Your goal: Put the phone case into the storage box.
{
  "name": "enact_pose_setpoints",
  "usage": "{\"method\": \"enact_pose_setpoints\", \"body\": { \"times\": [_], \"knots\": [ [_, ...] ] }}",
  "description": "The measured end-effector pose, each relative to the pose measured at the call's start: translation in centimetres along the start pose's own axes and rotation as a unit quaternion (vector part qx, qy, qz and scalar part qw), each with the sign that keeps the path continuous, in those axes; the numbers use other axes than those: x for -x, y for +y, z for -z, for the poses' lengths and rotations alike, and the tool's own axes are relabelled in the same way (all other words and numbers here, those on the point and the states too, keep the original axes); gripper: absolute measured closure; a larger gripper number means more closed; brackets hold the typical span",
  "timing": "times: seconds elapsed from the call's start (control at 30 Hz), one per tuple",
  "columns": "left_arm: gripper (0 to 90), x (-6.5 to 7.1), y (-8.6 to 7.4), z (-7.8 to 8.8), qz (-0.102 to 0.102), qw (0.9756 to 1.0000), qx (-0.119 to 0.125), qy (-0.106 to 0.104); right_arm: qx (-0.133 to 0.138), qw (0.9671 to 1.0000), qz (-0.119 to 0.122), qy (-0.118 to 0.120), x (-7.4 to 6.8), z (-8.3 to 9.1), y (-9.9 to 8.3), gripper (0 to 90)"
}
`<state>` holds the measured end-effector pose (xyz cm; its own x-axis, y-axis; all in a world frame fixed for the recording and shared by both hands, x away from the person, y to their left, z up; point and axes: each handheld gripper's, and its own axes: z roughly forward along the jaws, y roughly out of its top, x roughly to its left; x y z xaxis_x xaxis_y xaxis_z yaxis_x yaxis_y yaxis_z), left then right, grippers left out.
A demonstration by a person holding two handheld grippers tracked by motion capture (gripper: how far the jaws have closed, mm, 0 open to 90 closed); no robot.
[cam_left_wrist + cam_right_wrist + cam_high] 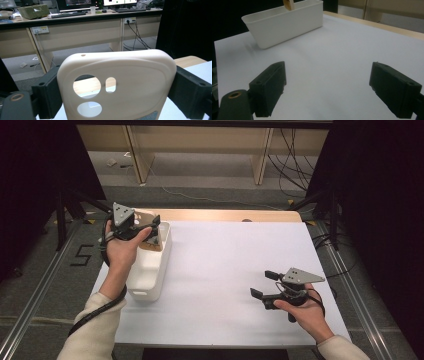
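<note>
- From the high view I see my left gripper (150, 227) held above the far end of the white bin (150, 270), which sits along the counter's (235, 270) left edge.
- The left gripper view tells me what it carries: a cream phone case (117, 85) with round and oval camera cutouts, pinched between the two black jaws, one pressed on each side edge. From above, the case shows as little more than a tan sliver.
- My right gripper (263, 284) hovers near the counter's near right corner, well apart from the bin.
- In the right gripper view its jaws stand spread wide over bare white counter with nothing between them.
- That same view shows the bin's long side wall (287, 27) and a tan strip of the case (288, 4) above its rim.
</note>
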<state>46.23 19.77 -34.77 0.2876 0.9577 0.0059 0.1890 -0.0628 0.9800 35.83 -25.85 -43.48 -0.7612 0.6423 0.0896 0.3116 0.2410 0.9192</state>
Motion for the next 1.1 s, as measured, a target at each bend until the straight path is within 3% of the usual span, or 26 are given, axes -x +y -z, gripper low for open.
{"method": "enact_pose_setpoints", "body": {
  "times": [1.1],
  "knots": [
    [10.8, -0.8, 0.1, -1.7, 0.0, 1.0, -0.008, 0.006, -0.002, 1.0, -0.002, 0.001, 0.0, 0.0, -0.1, 15.2]
  ]
}}
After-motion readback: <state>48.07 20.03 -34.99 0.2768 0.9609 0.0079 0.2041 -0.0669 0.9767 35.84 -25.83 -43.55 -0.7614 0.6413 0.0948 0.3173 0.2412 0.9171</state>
